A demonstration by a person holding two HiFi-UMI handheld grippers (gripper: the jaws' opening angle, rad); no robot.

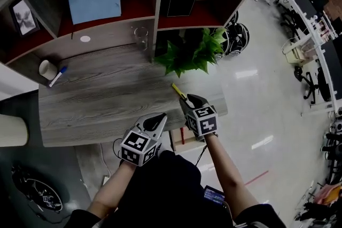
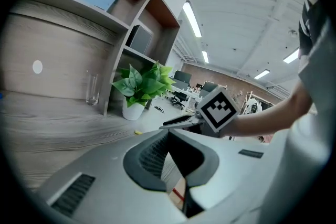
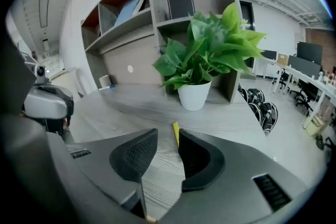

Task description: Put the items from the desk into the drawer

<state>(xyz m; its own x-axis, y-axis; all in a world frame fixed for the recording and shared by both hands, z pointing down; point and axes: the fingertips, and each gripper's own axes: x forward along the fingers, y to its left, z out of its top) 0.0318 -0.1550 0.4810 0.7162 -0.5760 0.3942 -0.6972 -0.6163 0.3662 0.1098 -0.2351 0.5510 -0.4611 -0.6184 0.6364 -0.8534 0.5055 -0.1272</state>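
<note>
A thin yellow stick-like item [image 1: 179,92] lies on the grey wooden desk [image 1: 96,104] near its front right corner. My right gripper [image 1: 185,100] hovers over its near end. In the right gripper view the jaws stand open, and the yellow item [image 3: 176,132] lies on the desk in the gap just past the tips of my right gripper [image 3: 160,136], untouched by the pads. My left gripper [image 1: 160,119] hangs at the desk's front edge, tips together and holding nothing. Below that edge shows a pale box with a red strip [image 1: 180,139], perhaps the drawer.
A blue-capped marker [image 1: 57,76] and a white cup [image 1: 47,69] sit at the desk's far left. A clear glass [image 1: 141,37] stands by the shelf divider. A potted plant [image 1: 189,53] stands just behind the yellow item. Shelves close off the back.
</note>
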